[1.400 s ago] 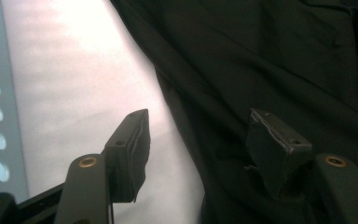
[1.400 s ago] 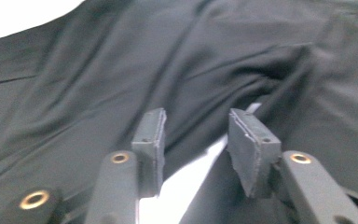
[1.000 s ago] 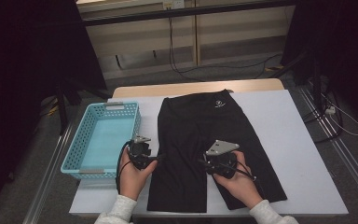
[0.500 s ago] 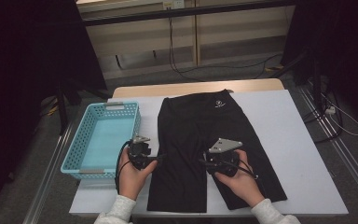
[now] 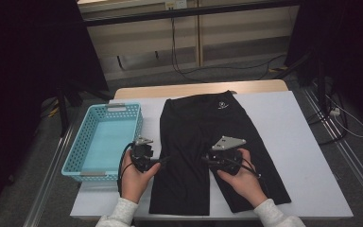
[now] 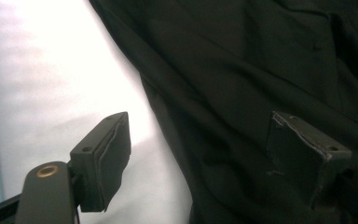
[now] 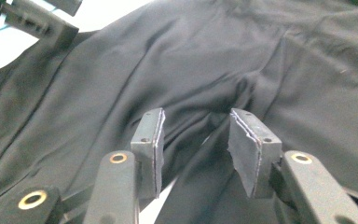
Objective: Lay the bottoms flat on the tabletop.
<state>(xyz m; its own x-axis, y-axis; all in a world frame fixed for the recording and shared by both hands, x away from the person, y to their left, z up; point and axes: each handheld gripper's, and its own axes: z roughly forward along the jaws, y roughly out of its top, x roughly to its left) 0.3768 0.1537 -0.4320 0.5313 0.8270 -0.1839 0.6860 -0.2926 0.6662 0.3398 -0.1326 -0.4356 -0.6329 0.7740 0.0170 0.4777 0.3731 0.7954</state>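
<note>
Black shorts [image 5: 203,146] are lying flat while the left gripper [image 5: 163,161], fingers just spreading, straddles their outer edge and the right gripper [image 5: 204,160] gapes over the crotch, risking bunching.

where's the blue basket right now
In the high view the blue basket sits on the white table at its left edge, just left of the black shorts, with the left gripper near its front right corner.

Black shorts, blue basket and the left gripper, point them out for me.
black shorts [image 5: 203,127]: high view, upper middle of the fabric.
blue basket [image 5: 116,109]: high view, far rim by the handle.
left gripper [image 6: 198,154]: left gripper view, midway between its fingertips.
</note>
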